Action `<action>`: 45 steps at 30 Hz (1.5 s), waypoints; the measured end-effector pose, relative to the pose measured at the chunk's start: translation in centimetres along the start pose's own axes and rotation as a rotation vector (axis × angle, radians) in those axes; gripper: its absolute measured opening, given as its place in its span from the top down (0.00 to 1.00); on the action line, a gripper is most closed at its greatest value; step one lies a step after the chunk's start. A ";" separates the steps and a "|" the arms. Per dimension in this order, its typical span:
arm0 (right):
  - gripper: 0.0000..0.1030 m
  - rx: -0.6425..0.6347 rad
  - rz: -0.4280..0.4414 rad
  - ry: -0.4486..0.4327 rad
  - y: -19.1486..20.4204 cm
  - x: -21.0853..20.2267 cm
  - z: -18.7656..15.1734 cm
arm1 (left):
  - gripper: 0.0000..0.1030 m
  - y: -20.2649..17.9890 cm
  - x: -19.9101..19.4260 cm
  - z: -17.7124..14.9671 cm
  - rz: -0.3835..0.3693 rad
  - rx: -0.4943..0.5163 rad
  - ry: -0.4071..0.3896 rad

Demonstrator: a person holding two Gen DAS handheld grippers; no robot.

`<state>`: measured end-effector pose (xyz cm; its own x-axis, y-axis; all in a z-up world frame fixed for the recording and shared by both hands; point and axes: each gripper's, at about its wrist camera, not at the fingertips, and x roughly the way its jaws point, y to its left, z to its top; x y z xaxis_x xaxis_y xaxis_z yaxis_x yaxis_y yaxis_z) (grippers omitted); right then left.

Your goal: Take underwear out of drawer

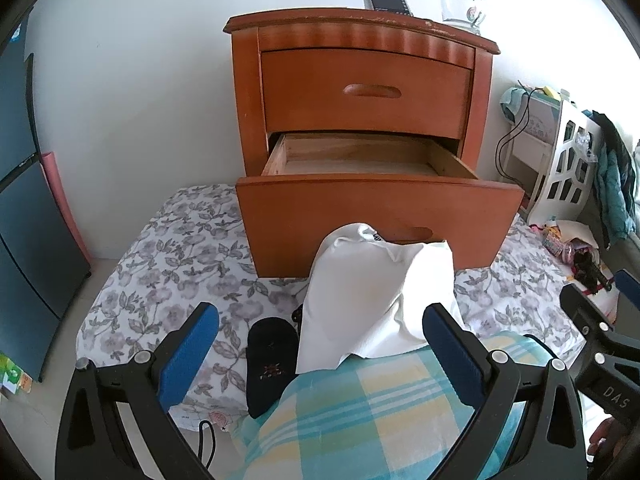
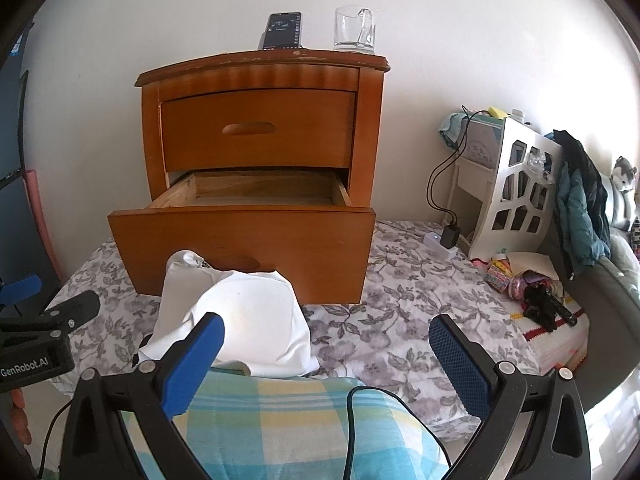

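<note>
White underwear (image 1: 372,300) (image 2: 240,320) lies draped over a checked pillow (image 1: 360,412) (image 2: 280,416), in front of the wooden nightstand (image 1: 360,92) (image 2: 256,120). The lower drawer (image 1: 376,216) (image 2: 244,240) is pulled out and its visible inside looks bare. My left gripper (image 1: 320,340) is open, its blue pads on either side of the cloth's near edge without clamping it. My right gripper (image 2: 326,348) is open too, just right of the cloth, its left pad (image 2: 196,360) in front of the fabric.
A dark slipper-like item (image 1: 270,360) lies left of the pillow on the floral sheet (image 1: 168,264) (image 2: 400,300). A phone (image 2: 282,30) and glass mug (image 2: 354,30) stand on the nightstand. A white rack (image 2: 516,196), a charger (image 2: 450,236) and toys (image 2: 536,292) are at right. A dark panel (image 1: 28,240) stands left.
</note>
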<state>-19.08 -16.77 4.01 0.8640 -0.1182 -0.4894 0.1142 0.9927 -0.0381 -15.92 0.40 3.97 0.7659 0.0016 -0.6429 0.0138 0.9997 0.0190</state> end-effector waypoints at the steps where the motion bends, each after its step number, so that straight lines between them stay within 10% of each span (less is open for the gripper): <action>1: 0.00 0.001 -0.001 0.000 0.0 0.0 0.0 | 0.01 0.1 0.1 0.0 0.000 -0.004 0.003; 45: 0.00 -0.008 -0.007 0.004 -0.1 -0.2 -0.3 | 0.01 0.3 -0.2 0.0 0.033 -0.013 0.009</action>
<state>-19.35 -16.83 3.87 0.8613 -0.1246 -0.4926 0.1161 0.9921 -0.0479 -16.06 0.68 4.08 0.7603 0.0345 -0.6487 -0.0198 0.9994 0.0301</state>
